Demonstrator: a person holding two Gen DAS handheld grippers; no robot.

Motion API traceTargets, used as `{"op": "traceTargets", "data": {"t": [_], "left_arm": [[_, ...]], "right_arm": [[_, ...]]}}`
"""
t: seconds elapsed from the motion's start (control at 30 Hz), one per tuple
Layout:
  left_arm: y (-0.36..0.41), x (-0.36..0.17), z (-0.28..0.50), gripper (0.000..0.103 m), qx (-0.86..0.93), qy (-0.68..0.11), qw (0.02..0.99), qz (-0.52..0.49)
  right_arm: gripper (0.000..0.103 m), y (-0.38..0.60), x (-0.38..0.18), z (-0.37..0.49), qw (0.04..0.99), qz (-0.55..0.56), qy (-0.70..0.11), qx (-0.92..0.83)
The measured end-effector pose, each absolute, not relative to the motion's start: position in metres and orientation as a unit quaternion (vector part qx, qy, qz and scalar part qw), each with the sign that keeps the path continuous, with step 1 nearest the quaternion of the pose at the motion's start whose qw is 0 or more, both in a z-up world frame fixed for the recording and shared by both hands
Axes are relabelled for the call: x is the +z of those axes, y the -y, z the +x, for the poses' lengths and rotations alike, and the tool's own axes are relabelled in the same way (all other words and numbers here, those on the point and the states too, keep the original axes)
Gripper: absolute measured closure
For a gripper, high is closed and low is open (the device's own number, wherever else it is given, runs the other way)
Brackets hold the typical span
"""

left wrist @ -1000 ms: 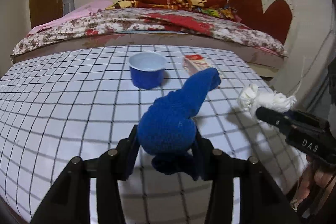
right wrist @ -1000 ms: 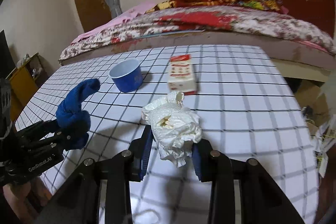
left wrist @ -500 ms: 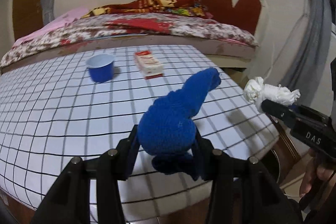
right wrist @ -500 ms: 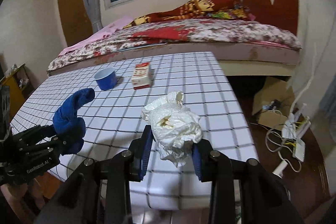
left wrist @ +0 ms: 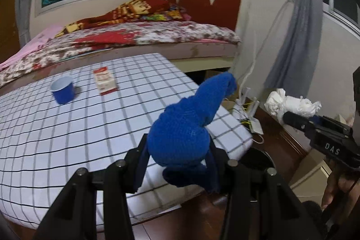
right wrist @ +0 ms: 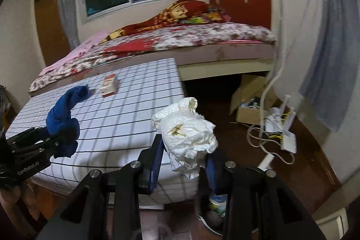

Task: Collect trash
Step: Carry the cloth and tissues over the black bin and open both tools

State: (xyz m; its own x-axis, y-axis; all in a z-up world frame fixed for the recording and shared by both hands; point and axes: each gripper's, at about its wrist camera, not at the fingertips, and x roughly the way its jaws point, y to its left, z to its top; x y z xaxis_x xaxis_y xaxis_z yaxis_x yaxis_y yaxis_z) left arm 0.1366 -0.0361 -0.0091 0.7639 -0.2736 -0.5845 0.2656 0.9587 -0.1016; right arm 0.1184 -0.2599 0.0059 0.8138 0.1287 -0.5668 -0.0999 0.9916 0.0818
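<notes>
My left gripper (left wrist: 177,159) is shut on a blue knitted sock (left wrist: 189,125) and holds it in the air over the table's right corner. It also shows at the left of the right wrist view (right wrist: 64,114). My right gripper (right wrist: 183,150) is shut on a crumpled white tissue wad (right wrist: 186,130), held past the table's right edge above a dark bin (right wrist: 213,213) with trash inside. The tissue also shows at the right of the left wrist view (left wrist: 290,105).
A table with a white grid cloth (left wrist: 67,127) holds a blue cup (left wrist: 62,90) and a red-and-white carton (left wrist: 105,81). A bed (left wrist: 135,37) lies behind. A cardboard box (right wrist: 252,103), cables and a white router (right wrist: 285,134) lie on the floor at right.
Both grippers have swung right and back from the table with their loads. The view now reaches past the table's right edge to the floor and bin.
</notes>
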Motion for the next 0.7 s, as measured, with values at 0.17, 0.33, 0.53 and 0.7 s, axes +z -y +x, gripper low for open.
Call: {"op": "traceTargets", "data": {"t": [0.17,0.33,0.53,0.7], "left_arm": [[0.065,-0.014,0.131,0.056,-0.175,-0.317,0.932,0.004],[0.090,-0.019,0.129,0.056,-0.205,-0.323,0.924,0.005],[0.131,-0.025,0.121,0.056,-0.244,-0.330,0.912,0.022],[0.158,-0.038,0.115,0.056,-0.266,-0.344,0.900,0.029]], "right_arm": [[0.067,0.290,0.007,0.101,0.956,0.030,-0.292,0.027],[0.067,0.313,-0.001,0.089,0.953,0.035,-0.302,0.003],[0.067,0.344,-0.005,0.075,0.952,0.041,-0.303,-0.024],[0.066,0.364,-0.016,0.065,0.948,0.048,-0.313,-0.036]]}}
